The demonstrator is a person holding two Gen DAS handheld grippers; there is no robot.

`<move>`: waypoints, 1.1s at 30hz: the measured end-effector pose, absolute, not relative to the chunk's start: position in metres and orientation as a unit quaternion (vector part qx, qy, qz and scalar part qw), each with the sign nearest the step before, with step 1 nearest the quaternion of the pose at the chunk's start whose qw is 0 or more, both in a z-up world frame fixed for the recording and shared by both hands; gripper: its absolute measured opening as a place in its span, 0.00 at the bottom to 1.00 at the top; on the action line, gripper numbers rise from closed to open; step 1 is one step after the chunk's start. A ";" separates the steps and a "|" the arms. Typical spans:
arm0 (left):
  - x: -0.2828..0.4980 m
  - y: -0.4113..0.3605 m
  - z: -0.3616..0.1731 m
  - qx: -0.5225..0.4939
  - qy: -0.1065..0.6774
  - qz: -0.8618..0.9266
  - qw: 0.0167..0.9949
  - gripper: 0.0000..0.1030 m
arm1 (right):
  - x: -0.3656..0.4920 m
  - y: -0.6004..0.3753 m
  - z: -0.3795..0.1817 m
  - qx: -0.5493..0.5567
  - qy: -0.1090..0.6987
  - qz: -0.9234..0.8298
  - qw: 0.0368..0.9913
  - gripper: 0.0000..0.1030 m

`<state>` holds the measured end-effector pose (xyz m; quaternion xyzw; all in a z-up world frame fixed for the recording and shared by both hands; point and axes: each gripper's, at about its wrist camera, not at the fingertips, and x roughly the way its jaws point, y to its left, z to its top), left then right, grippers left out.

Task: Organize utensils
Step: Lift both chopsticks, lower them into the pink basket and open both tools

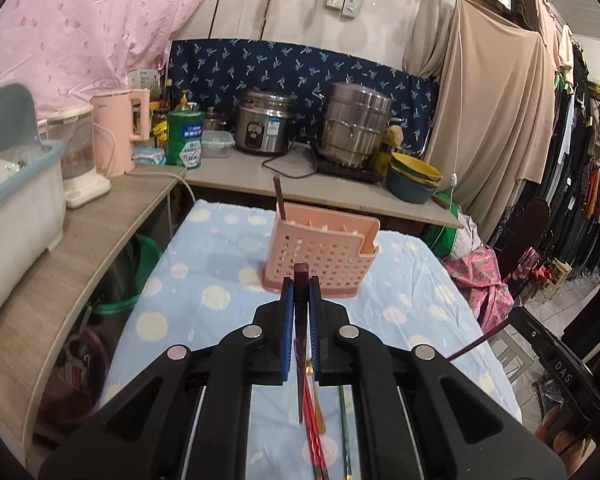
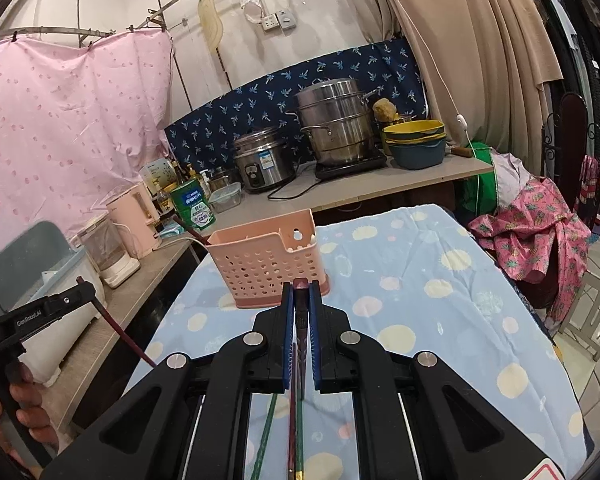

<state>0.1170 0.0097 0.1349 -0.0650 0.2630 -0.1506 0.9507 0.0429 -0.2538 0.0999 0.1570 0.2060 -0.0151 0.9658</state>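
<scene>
Left wrist view, near to far: the left tool (image 1: pixel 301 280) is seen closed tight on a dark red chopstick (image 1: pixel 301 300), its blunt end showing just past the fingertips and its length hanging below the jaws. Loose chopsticks (image 1: pixel 314 432), red, gold and green, lie beneath on the dotted cloth of the surface (image 1: pixel 204 276). Beyond stands the pink perforated utensil holder (image 1: pixel 320 256), one dark chopstick (image 1: pixel 279 198) already upright in its left end. In the right wrist view the right tool (image 2: pixel 301 286) is likewise clamped on a dark chopstick (image 2: pixel 301 332), with the holder just ahead. The step in hand is judged to be carriage of both picked chopsticks toward the holder. Each stick would next need to be brought over the holder's open top, tipped upright, lowered into a compartment and released.
</scene>
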 end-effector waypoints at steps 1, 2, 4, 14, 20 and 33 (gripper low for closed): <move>0.120 0.009 0.140 -0.065 0.258 -0.150 0.952 0.07 | 0.047 -0.254 0.103 0.156 0.203 -0.015 0.967 0.07; 0.123 0.008 0.145 -0.064 0.252 -0.150 0.954 0.07 | 0.051 -0.254 0.107 0.156 0.199 -0.014 0.967 0.07; 0.131 0.006 0.156 -0.063 0.241 -0.148 0.957 0.07 | 0.060 -0.256 0.115 0.156 0.192 -0.012 0.969 0.07; 0.165 -0.005 0.216 -0.066 0.165 -0.148 0.973 0.07 | 0.110 -0.261 0.165 0.168 0.117 0.004 0.979 0.07; 0.191 -0.012 0.240 -0.066 0.096 -0.132 0.984 0.07 | 0.144 -0.262 0.182 0.182 0.055 0.023 0.982 0.07; 0.264 -0.024 0.221 -0.082 0.102 -0.125 0.984 0.07 | 0.230 -0.259 0.172 0.185 0.072 0.014 0.980 0.07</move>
